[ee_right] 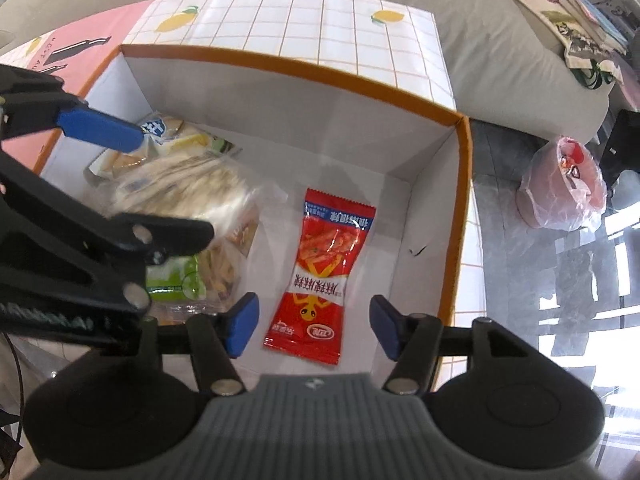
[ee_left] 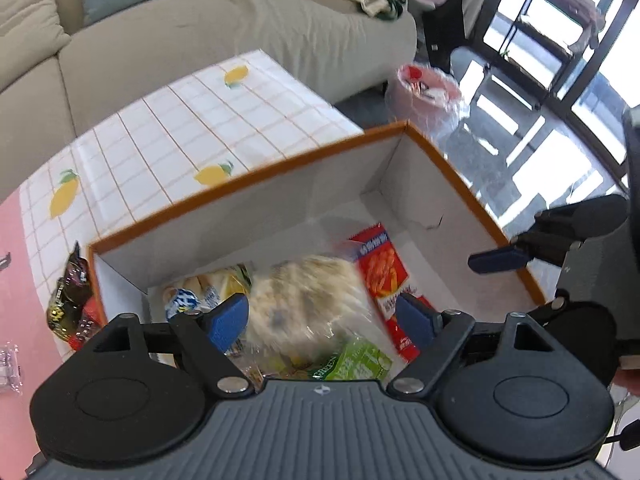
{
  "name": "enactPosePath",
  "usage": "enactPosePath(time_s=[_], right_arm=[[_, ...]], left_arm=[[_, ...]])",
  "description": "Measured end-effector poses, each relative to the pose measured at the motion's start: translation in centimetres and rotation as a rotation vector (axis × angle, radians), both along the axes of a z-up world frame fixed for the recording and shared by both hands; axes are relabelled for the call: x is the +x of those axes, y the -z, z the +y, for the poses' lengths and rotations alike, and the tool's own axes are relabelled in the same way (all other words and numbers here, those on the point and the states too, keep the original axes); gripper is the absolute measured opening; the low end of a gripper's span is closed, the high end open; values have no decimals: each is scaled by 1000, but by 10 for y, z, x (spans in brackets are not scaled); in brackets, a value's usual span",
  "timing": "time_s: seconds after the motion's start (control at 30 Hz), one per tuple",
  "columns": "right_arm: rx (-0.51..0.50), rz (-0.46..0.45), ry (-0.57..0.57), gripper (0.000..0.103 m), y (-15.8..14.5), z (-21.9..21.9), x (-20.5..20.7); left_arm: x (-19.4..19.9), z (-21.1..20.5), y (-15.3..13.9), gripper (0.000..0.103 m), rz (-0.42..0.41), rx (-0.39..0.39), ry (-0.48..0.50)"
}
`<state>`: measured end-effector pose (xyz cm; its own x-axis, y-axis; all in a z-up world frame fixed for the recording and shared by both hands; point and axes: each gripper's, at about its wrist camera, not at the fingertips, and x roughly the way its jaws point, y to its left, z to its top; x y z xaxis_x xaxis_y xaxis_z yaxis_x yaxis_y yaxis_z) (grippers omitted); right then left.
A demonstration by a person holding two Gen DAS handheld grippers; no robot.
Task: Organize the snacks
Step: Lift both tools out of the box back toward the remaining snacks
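While positioned over white orange-rimmed cardboard box [ee_right: 460, 184] on lemon-print tiled surface [ee_left: 168, 136]: left gripper [ee_left: 322, 316] spread wide above clear bag of pale crackers [ee_left: 308, 300], nothing clamped; right gripper [ee_right: 314, 320] part open, empty, directly above red foil snack packet [ee_right: 324, 276] lying flat on box floor.

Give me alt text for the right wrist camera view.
The open right gripper hangs above a red foil snack packet lying flat in a white orange-rimmed cardboard box. Clear and green snack bags pile at left under the left gripper.
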<state>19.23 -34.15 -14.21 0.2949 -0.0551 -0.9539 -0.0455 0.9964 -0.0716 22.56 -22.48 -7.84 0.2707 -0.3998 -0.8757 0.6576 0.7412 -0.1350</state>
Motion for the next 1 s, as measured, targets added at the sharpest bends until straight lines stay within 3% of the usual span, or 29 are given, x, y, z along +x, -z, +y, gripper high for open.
enactPosePath(time_s=[0.43,0.73,1.0], right_arm=[[-36,-53,30,70,-37,16,-23],[43,-135,55,74,-66,50,-42],[70,-245,63,75,-82,96,-57]], left_arm=[[-27,40,-50,97,-54,-58,-57],[-47,93,-69,95,-81,-79,-143],[-67,146,-86,93,-115,-146,-251]])
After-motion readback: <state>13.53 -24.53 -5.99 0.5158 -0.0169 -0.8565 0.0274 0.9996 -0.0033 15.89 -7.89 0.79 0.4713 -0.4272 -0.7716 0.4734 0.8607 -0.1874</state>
